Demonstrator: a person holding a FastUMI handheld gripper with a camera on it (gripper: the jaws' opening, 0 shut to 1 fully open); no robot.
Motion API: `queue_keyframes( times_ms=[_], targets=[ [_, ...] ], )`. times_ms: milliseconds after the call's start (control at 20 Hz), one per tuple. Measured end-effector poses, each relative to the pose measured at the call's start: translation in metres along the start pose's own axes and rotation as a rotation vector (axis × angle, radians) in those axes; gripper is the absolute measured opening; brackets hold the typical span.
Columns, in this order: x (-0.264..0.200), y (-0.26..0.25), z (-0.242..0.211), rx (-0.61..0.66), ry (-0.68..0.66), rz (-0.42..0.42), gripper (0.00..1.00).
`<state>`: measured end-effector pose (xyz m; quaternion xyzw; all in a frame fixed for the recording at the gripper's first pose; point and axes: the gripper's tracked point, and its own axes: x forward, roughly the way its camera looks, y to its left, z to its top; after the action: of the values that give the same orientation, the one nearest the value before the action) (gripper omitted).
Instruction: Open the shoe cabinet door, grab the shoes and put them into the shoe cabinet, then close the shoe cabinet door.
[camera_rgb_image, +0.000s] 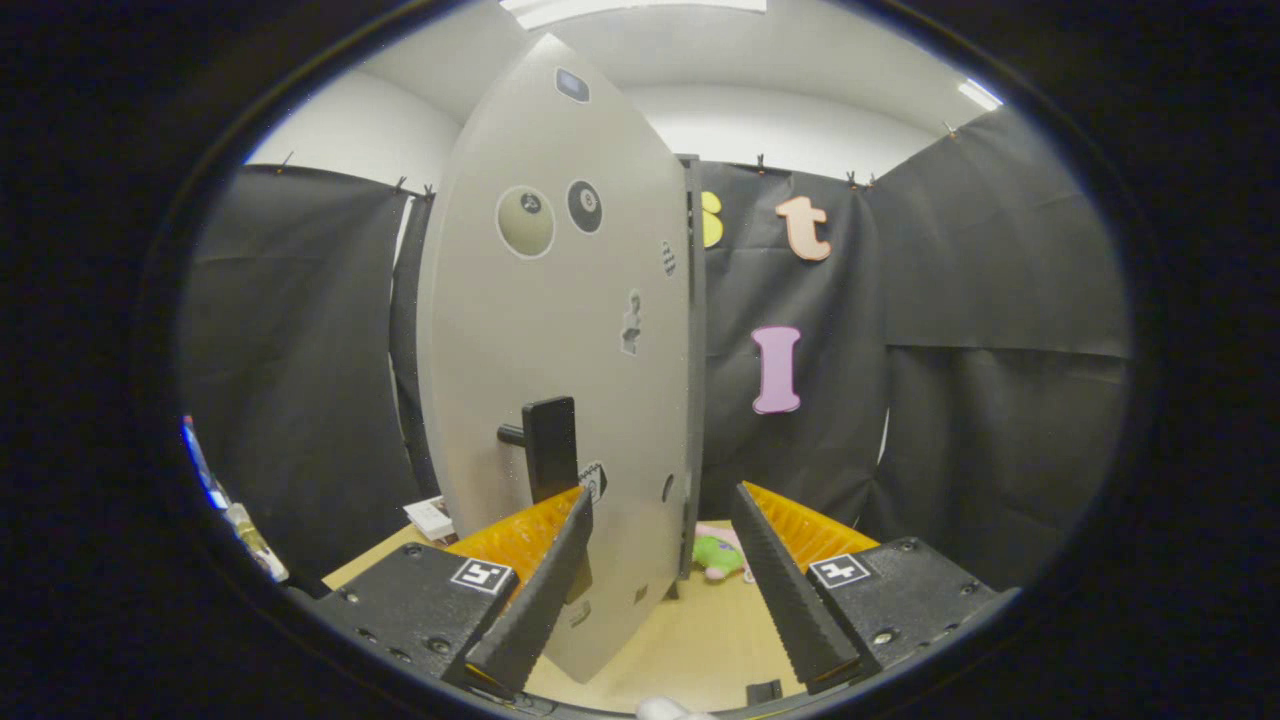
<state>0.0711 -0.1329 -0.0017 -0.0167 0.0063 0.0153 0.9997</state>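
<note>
The pale grey cabinet door (560, 330) stands upright just ahead of me, seen nearly edge-on, with several stickers on its face. A dark bar handle (548, 445) juts from the door just above the tip of my left finger. My gripper (660, 510) is open, and the door's free edge (690, 400) runs down between the two fingers. Neither finger (545, 590) presses on the door or the handle. The inside of the cabinet is hidden behind the door.
A green and pink soft toy (720, 555) lies on the wooden tabletop (690, 640) beyond the door's edge. A small white box (432, 518) rests on the table left of the door. Black cloth walls close the booth all round.
</note>
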Motion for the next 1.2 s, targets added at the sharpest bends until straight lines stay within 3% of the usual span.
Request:
queue_keyframes(
  times_ms=[300, 500, 750, 1200],
  targets=[
    [0.03, 0.08, -0.001, 0.024, -0.001, 0.076, 0.97],
    [0.024, 0.1, 0.005, 0.006, -0.017, 0.087, 0.98],
    [0.004, 0.096, 0.0, 0.001, 0.005, 0.07, 0.98],
    [-0.052, 0.053, 0.008, 0.007, 0.016, -0.04, 0.98]
  ],
)
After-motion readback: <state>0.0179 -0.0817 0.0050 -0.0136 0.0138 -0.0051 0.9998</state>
